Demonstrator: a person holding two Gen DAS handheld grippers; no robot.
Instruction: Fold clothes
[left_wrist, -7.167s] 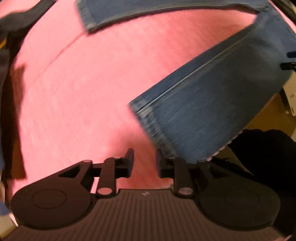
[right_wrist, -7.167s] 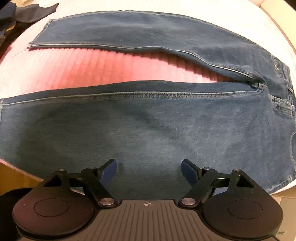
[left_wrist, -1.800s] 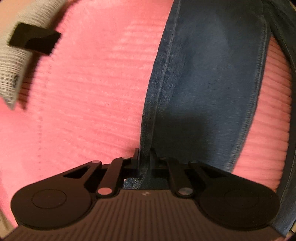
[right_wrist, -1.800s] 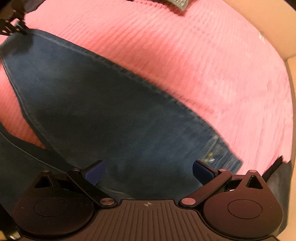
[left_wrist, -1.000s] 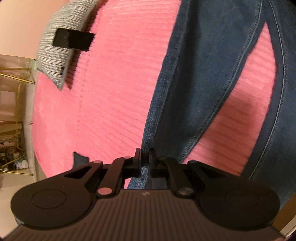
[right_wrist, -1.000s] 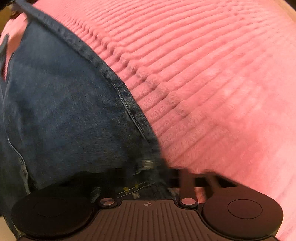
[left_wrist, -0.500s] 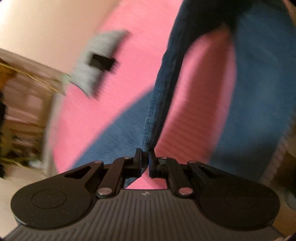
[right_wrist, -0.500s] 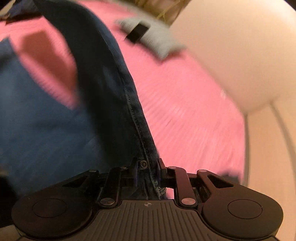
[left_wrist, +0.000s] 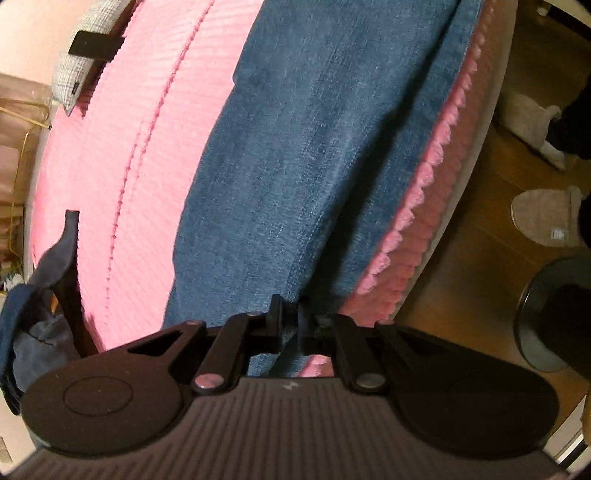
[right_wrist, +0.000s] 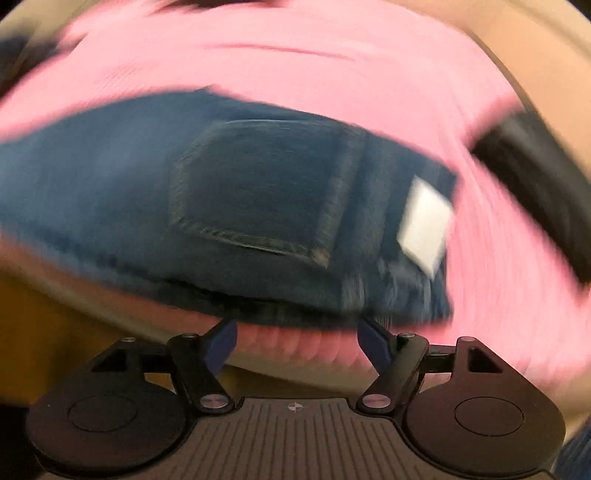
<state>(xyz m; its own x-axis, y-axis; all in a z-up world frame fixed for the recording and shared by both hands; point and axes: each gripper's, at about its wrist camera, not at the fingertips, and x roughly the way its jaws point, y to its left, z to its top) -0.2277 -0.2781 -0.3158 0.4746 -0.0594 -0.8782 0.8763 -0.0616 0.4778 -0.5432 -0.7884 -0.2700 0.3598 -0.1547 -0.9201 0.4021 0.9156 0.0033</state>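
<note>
the jeans (left_wrist: 295, 155) lie on the pink ribbed blanket (left_wrist: 122, 155), doubled over into one long blue band that runs close along the blanket's edge beside the wooden floor (left_wrist: 476, 236).

the left gripper (left_wrist: 291, 317) is pressed together and pinches the end of the jeans nearest the camera; a strip of denim passes between its two black fingers and hangs down toward the gripper body.

the right gripper (right_wrist: 297, 341) has just been opening, and its blue-tipped fingers (right_wrist: 221, 343) now stand spread with nothing between them. it hovers just short of the jeans, at the blanket's edge. this view is blurred, yet it shows the waist end of the jeans: a back pocket (right_wrist: 255, 192) facing up, and a white label (right_wrist: 424, 229) at the waistband, toward the right of the pocket. a dark strip (right_wrist: 532, 184) lies on the blanket past the waistband; i cannot tell what it is.

in the left wrist view, a grey cloth (left_wrist: 85, 44) with a black patch sits at the far corner of the blanket, well apart from the jeans. a dark blue garment (left_wrist: 40, 295) lies bunched at the blanket's near left edge. on the floor beside the blanket are two pale slippers (left_wrist: 543, 218) and a round black base (left_wrist: 543, 317).
</note>
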